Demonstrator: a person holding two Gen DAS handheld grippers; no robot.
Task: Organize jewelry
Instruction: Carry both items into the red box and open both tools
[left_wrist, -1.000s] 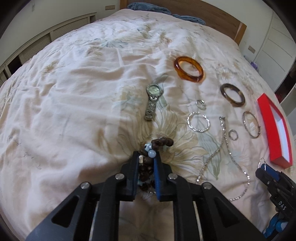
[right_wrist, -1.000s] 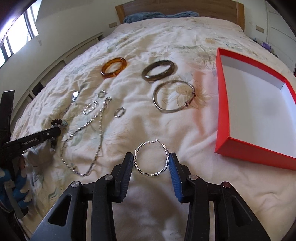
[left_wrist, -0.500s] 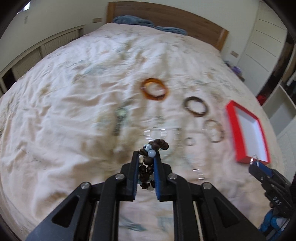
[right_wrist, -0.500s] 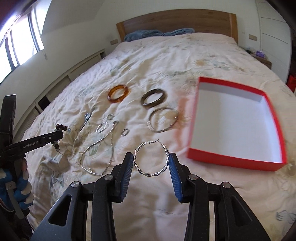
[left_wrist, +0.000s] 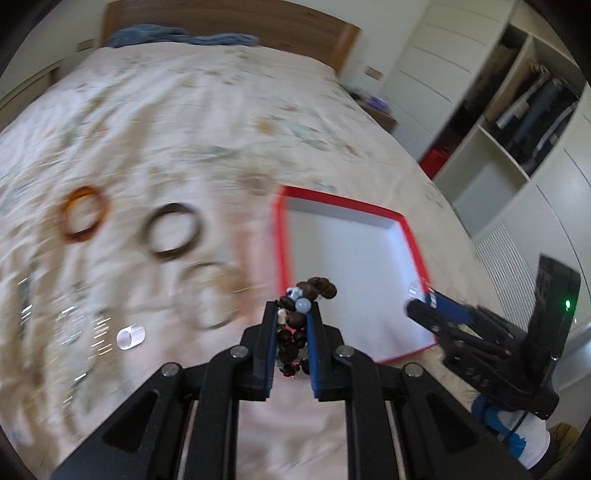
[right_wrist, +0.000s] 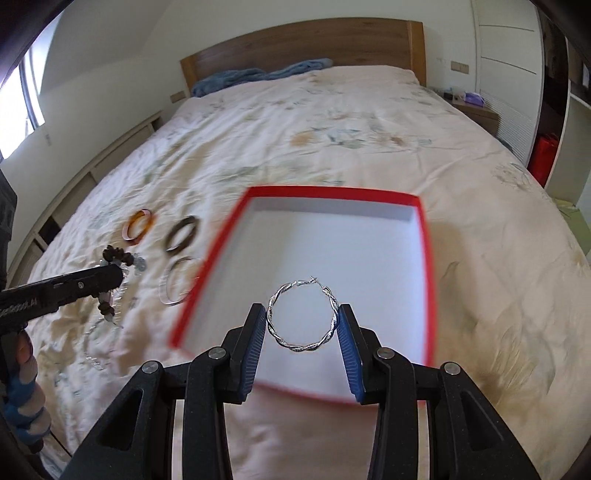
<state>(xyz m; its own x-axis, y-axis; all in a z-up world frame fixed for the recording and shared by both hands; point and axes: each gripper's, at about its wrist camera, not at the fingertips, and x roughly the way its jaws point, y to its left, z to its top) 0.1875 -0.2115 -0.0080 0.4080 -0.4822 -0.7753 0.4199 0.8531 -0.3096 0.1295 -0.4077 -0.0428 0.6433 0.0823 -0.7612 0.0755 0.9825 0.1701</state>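
My left gripper is shut on a dark brown bead bracelet with pale blue beads, held in the air near the front left corner of the red box. My right gripper is shut on a twisted silver hoop earring, which hangs over the white inside of the red box. In the right wrist view the left gripper with the bead bracelet shows at the left. In the left wrist view the right gripper enters from the right, over the box's front right corner.
On the flowered bedspread left of the box lie an amber bangle, a dark bangle, a thin metal bangle and several blurred silver pieces. A wooden headboard and open wardrobe shelves border the bed.
Both grippers have risen off the bedspread and swung right to the red box, each still holding its piece. The bangles and chains have slid to the left of both views.
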